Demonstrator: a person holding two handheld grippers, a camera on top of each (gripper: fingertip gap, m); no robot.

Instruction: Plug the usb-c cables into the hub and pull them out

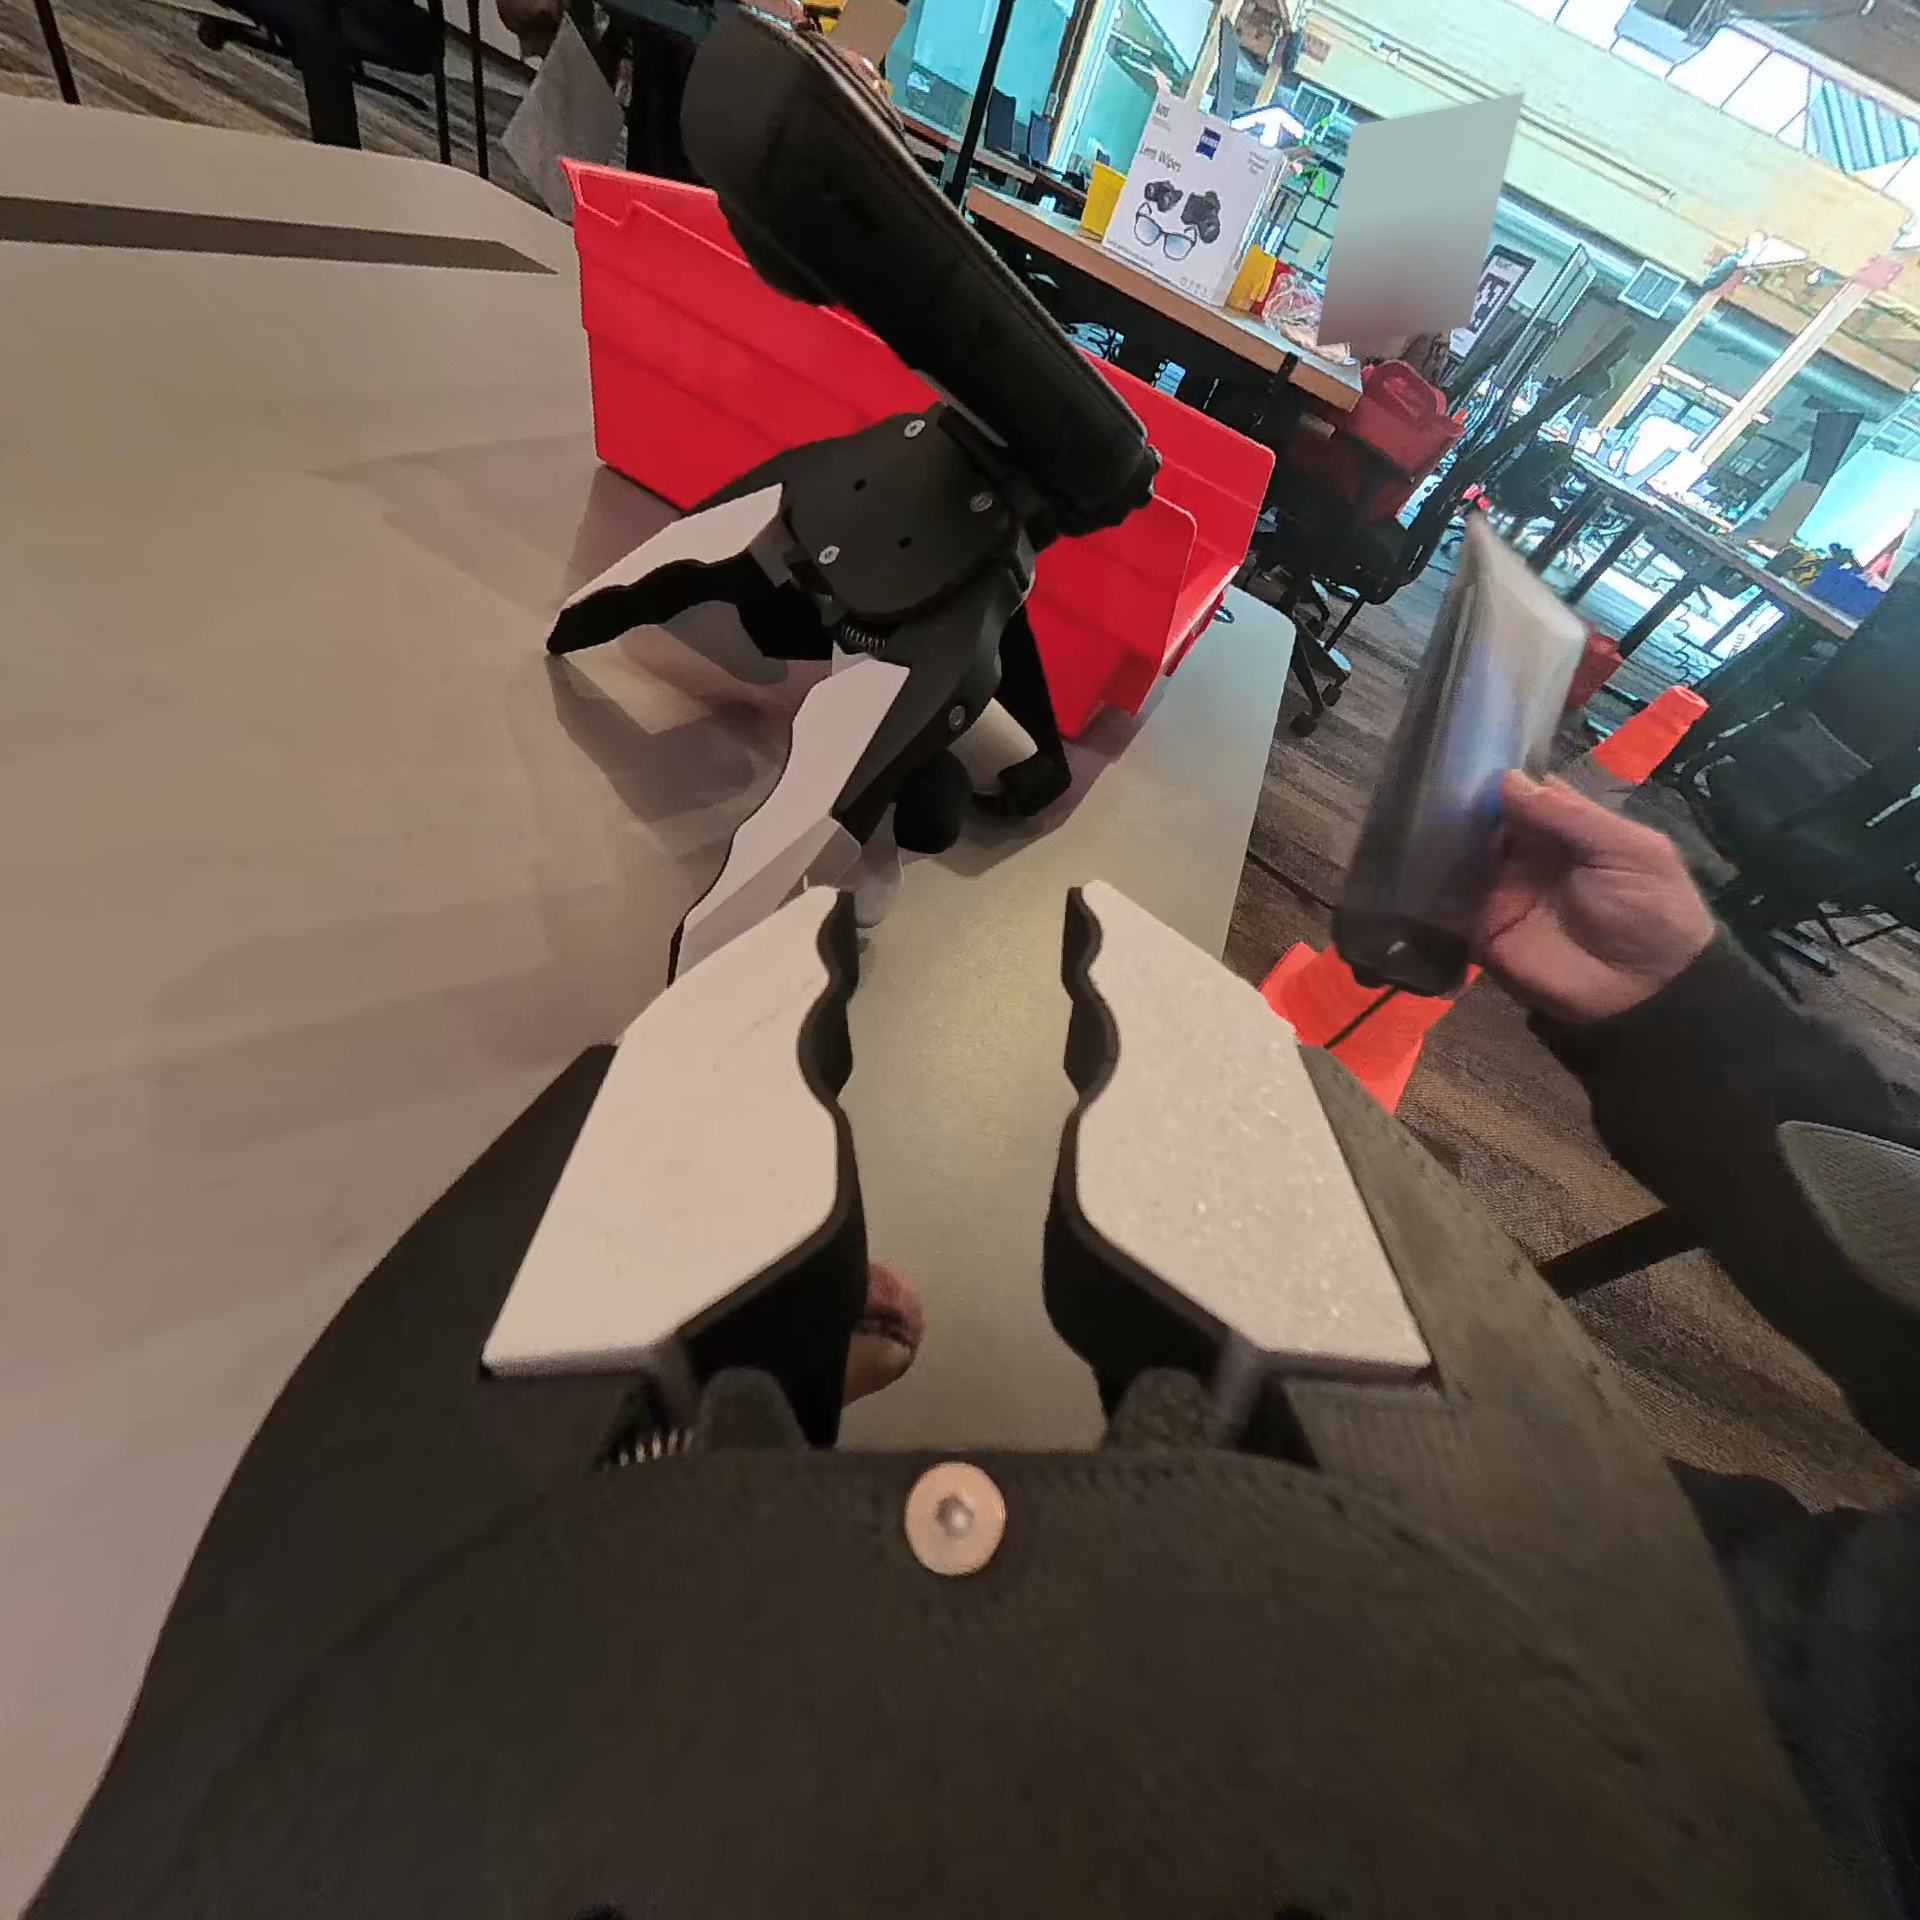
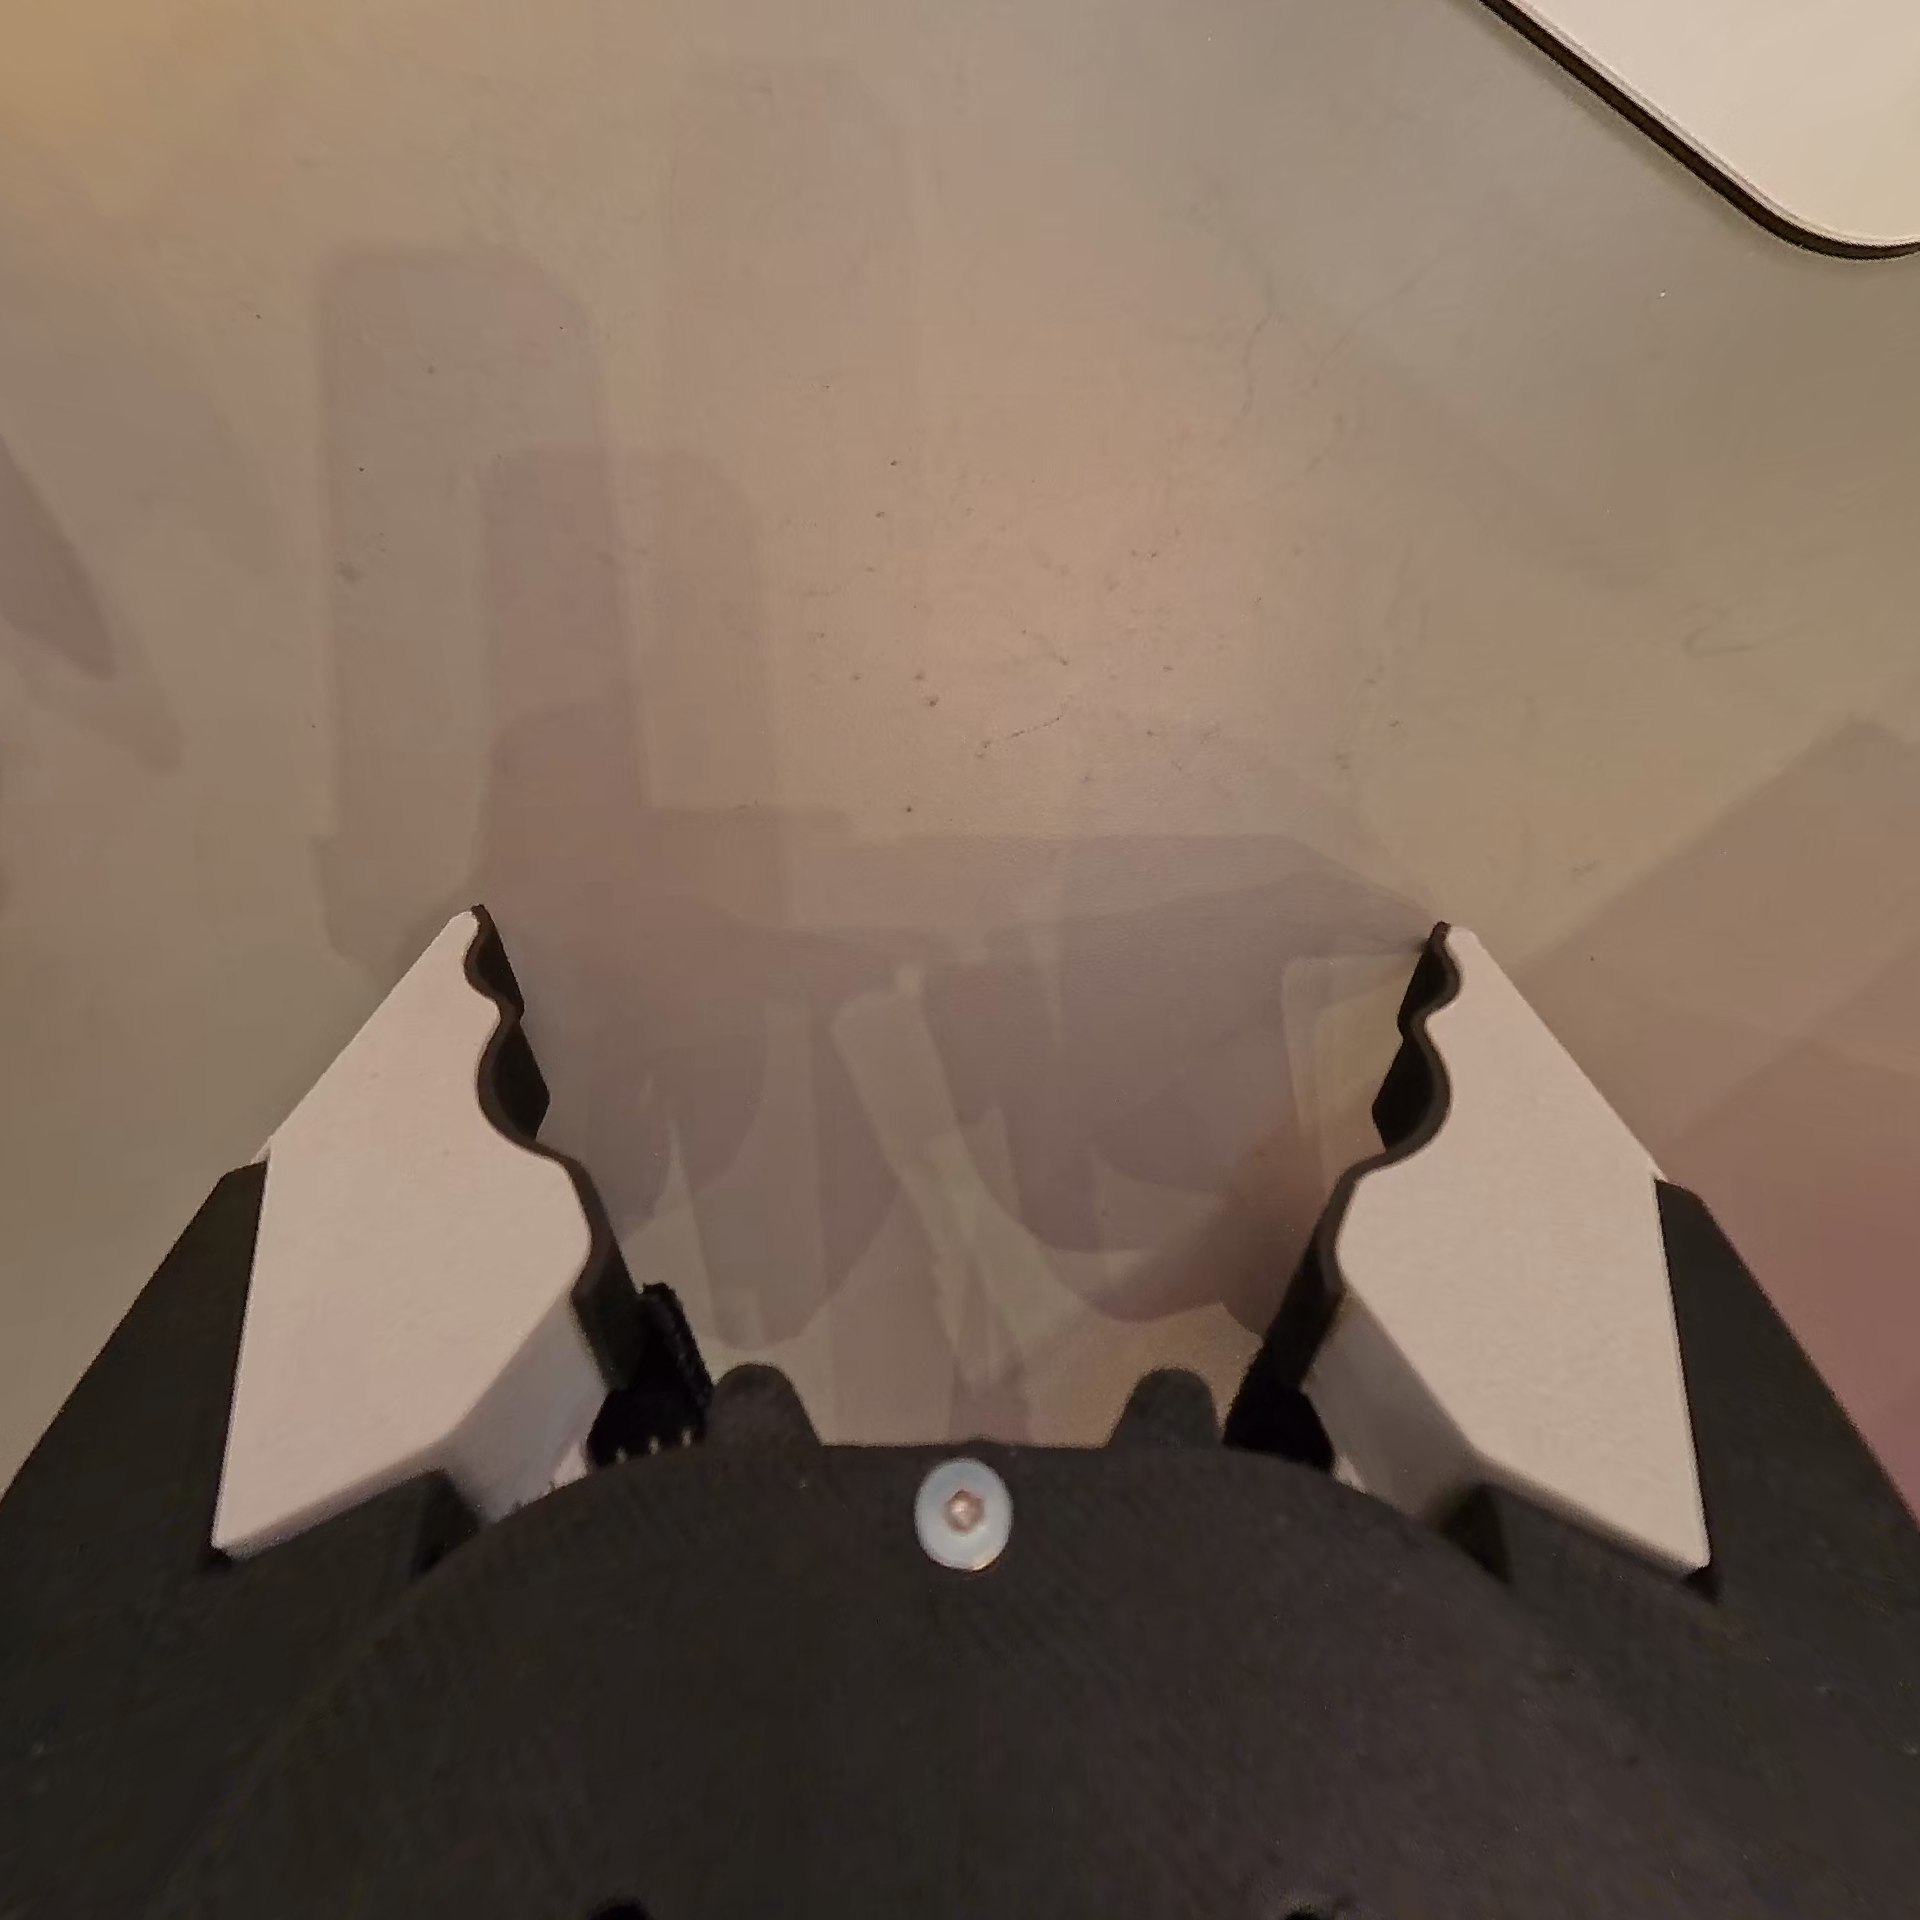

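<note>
My left gripper (image 1: pixel 961 909) is partly spread, empty, over the table (image 1: pixel 260 727); my right gripper (image 2: pixel 956 930), tips down near the table's edge, gapes wide, empty.

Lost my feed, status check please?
Left gripper open, empty. Right gripper open, resting on table. No hub or cables in view. Red bin behind.

Grey table (image 1: pixel 260 727), red bin (image 1: pixel 727 364), bright cluttered workshop behind.

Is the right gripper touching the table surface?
Touching. In the left wrist view the right gripper stands unheld on the table, both tips resting on it, before the red bin.
</note>
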